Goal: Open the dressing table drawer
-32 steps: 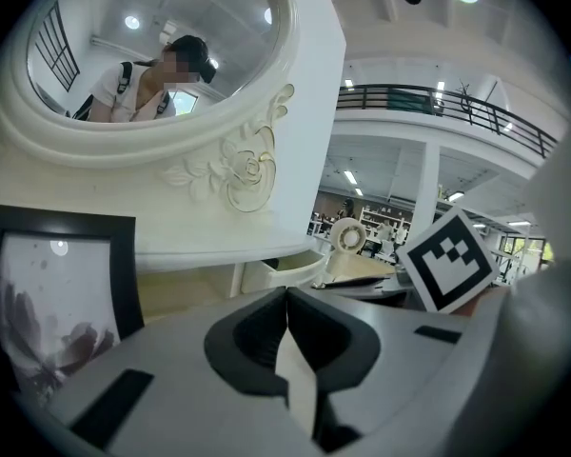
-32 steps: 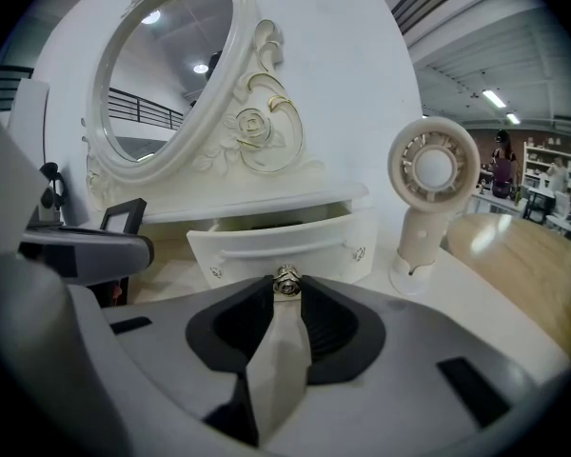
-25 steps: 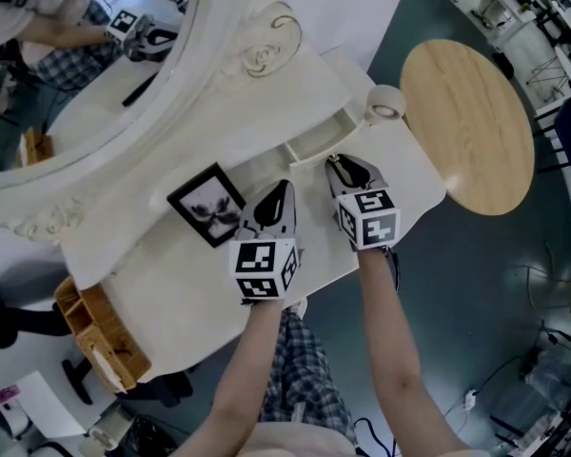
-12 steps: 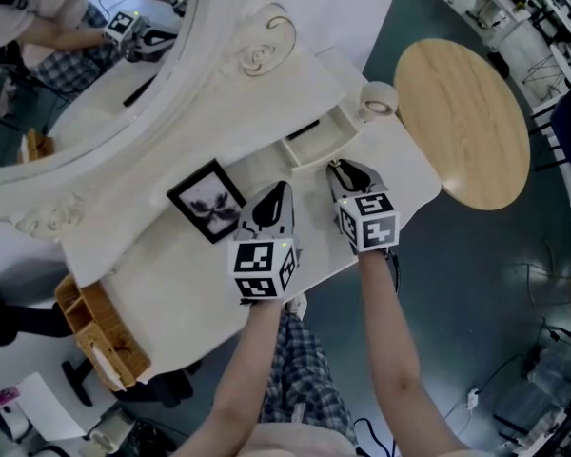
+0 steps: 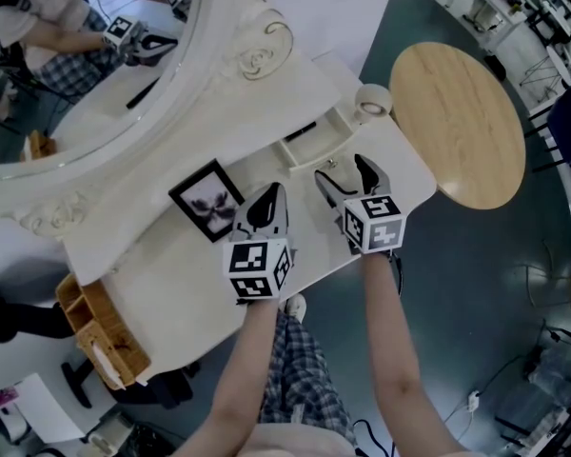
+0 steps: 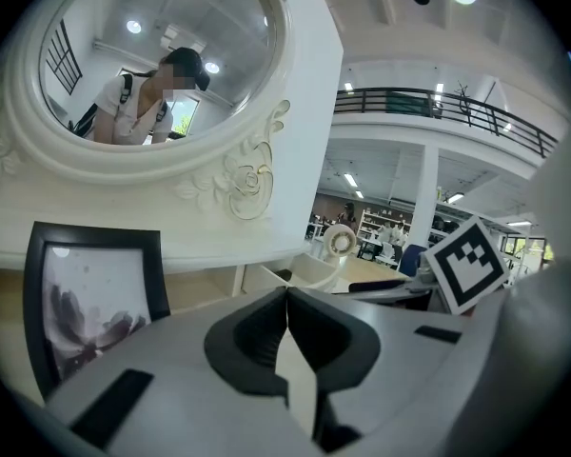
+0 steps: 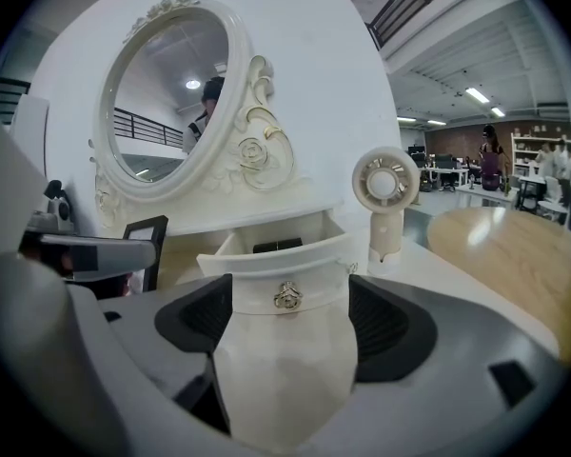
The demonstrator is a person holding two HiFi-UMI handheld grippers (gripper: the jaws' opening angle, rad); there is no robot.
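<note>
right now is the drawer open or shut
Open: the drawer juts out from under the shelf, and its inside shows, with something dark in it.

- Your left gripper [image 5: 277,188]: light grey moulded shell tapering to a dark nose; black rectangular insets set into the housing.
- Your right gripper [image 5: 341,168]: same grey shell and dark tapered jaws, lined with black ribbed pads [image 7: 196,318].
- Left marker cube [image 5: 257,269]: white faces, each printed with a black square pattern, mounted at the rear of your left gripper.
- Right marker cube [image 5: 374,225]: matching white cube with black square markers on the faces that show.
- Your trousers [image 5: 305,388]: checked fabric in dark and pale tones.
- Your shoe [image 5: 295,306]: pale toe showing below the table edge.
</note>
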